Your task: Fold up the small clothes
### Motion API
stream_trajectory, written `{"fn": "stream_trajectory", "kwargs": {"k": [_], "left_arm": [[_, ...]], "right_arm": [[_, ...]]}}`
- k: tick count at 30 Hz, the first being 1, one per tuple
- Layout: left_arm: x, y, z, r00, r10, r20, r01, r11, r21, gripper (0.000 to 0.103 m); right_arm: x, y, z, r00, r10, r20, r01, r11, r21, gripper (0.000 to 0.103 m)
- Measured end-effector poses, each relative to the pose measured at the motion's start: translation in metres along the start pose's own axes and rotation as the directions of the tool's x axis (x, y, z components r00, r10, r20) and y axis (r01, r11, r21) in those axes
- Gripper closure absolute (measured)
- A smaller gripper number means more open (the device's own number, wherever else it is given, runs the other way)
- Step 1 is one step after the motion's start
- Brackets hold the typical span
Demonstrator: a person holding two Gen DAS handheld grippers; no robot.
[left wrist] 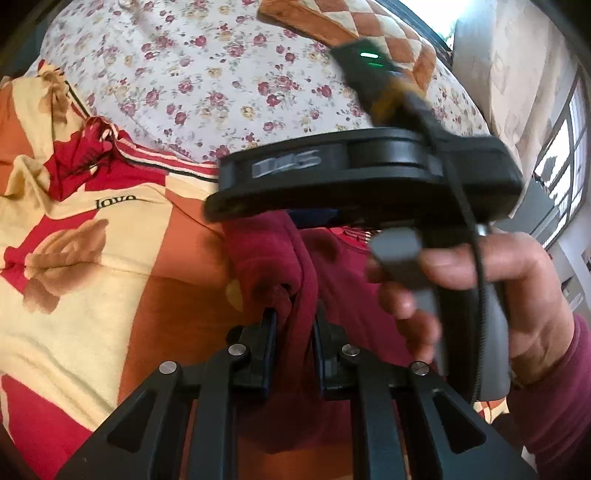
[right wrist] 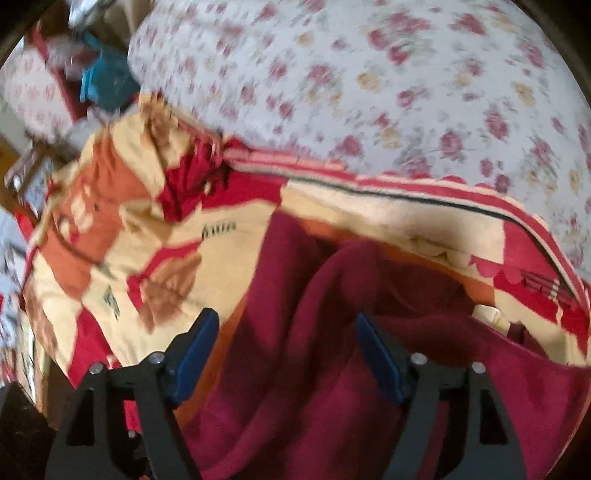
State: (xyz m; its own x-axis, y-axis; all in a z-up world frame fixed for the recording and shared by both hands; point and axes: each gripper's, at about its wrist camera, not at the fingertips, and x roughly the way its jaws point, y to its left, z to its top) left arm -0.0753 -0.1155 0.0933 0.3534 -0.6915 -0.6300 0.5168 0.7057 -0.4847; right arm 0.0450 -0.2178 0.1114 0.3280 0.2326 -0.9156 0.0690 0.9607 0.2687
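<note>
A maroon garment (left wrist: 266, 254) lies bunched on a cream, orange and red blanket (left wrist: 92, 295). My left gripper (left wrist: 295, 325) is shut on a raised fold of it, with the cloth pinched between the black fingers (left wrist: 267, 332). In the right wrist view the same maroon garment (right wrist: 295, 387) spreads in loose folds below my right gripper (right wrist: 287, 319). Its blue pads (right wrist: 199, 343) stand wide apart and press on nothing. The right tool's black housing (left wrist: 369, 173) hangs over the garment in the left wrist view, held by a hand (left wrist: 517, 280) in a maroon sleeve.
A white sheet with red flowers (left wrist: 203, 74) covers the bed beyond the blanket. An orange and white checked quilt (left wrist: 351, 22) lies at the far edge. A window (left wrist: 565, 155) is at the right. A teal object (right wrist: 107, 81) sits off the bed at the upper left.
</note>
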Motion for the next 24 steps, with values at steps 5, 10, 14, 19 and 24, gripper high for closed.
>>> {"fn": "stream_trajectory", "kwargs": {"k": [5, 10, 14, 19, 24], "left_arm": [[0.003, 0.001, 0.003, 0.999, 0.030, -0.018, -0.030, 0.999, -0.019, 0.103], [0.002, -0.017, 0.003, 0.997, 0.073, -0.034, -0.072, 0.997, 0.020, 0.103], [-0.003, -0.045, 0.003, 0.997, 0.072, -0.032, -0.070, 0.995, 0.069, 0.103], [-0.006, -0.075, 0.005, 0.999, -0.012, -0.046, 0.015, 0.996, 0.083, 0.103], [-0.006, -0.113, 0.004, 0.995, -0.076, -0.061, 0.082, 0.990, 0.113, 0.103]], "right_arm": [[0.016, 0.002, -0.004, 0.999, -0.041, -0.012, 0.040, 0.999, -0.016, 0.064], [-0.004, -0.011, -0.017, 0.997, -0.030, 0.065, 0.031, 0.999, -0.010, 0.076], [-0.030, -0.023, -0.025, 0.993, 0.003, 0.119, -0.003, 1.000, 0.000, 0.077], [-0.078, -0.047, -0.041, 0.979, 0.031, 0.201, -0.035, 0.999, 0.020, 0.078], [-0.120, -0.077, -0.060, 0.968, 0.030, 0.250, -0.045, 0.998, 0.055, 0.079]]}}
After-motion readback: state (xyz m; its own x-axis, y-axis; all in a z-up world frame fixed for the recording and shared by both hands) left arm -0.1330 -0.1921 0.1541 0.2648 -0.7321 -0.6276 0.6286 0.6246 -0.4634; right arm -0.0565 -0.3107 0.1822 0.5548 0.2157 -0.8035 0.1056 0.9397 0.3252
